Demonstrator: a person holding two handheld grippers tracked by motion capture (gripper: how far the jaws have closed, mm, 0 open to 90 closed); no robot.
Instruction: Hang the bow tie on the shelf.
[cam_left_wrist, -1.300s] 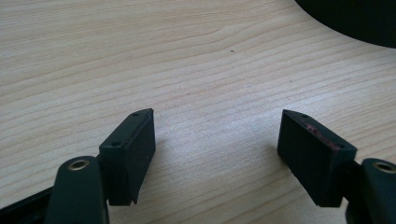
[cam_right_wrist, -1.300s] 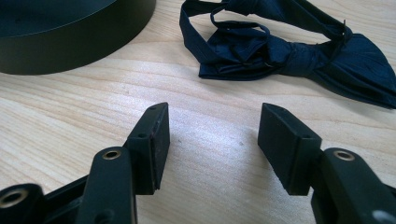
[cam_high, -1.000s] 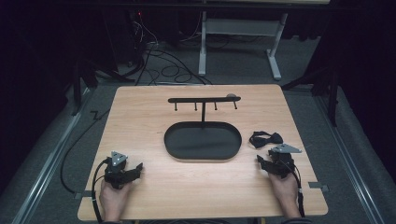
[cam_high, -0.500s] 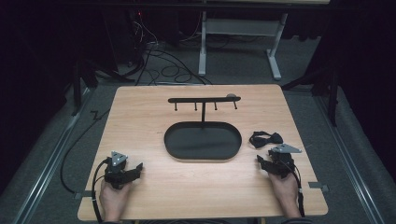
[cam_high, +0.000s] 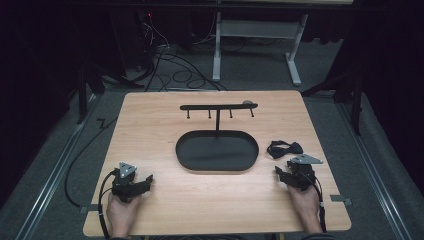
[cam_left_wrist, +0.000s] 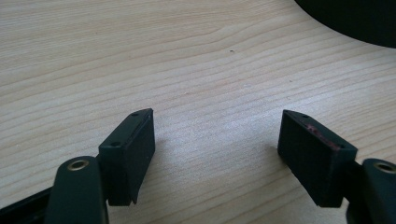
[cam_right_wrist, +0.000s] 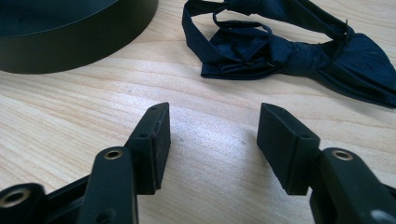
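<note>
Bow tie (cam_right_wrist: 289, 51) lies flat on table (cam_high: 150, 135) right of black oval tray (cam_high: 217, 150), just ahead of right gripper (cam_right_wrist: 212, 140), jaws apart, just been closing slightly, nothing between; left gripper (cam_left_wrist: 217, 154) open too.

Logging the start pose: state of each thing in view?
left hand-held gripper: open, nothing between its jaws
right hand-held gripper: open, jaws just closed a little, nothing between them
bow tie: lying crumpled on the table, untouched
hook stand: upright, hooks bare
oval tray: empty
</note>
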